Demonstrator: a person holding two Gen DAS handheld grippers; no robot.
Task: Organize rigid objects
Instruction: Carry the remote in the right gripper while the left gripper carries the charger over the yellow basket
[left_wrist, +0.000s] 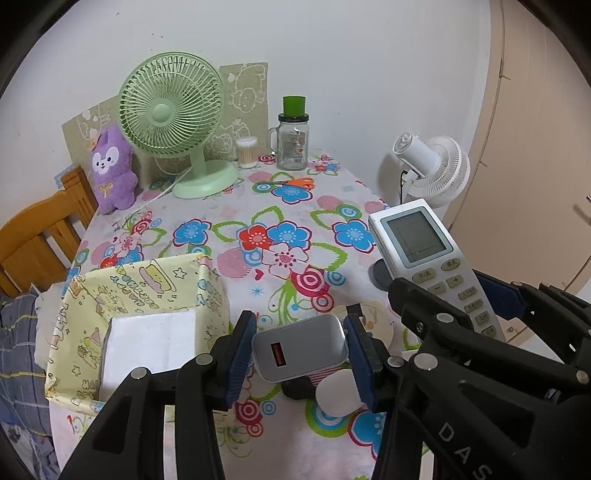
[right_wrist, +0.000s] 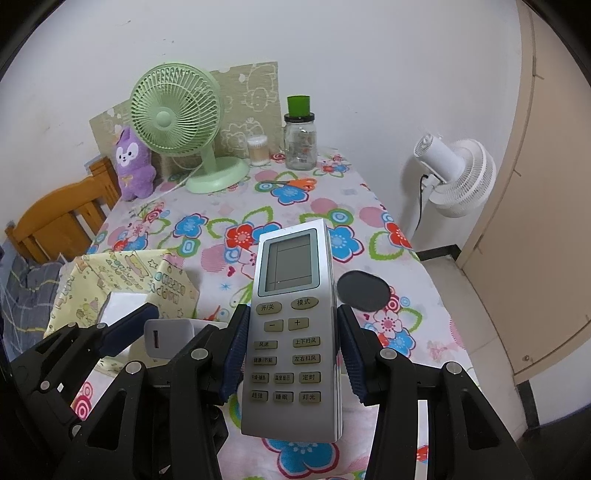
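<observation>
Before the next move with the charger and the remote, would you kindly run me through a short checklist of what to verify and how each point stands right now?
1. Left gripper closed on the charger: ok, both blue pads press its sides.
2. Right gripper closed on the remote: ok, clamped at the button section.
3. Both items lifted off the tablecloth: ok.
4. Box open on top: ok.
5. Room in the box: cannot tell; a white block fills much of the visible floor.
6. Grippers apart from each other: ok, but close side by side.
</observation>
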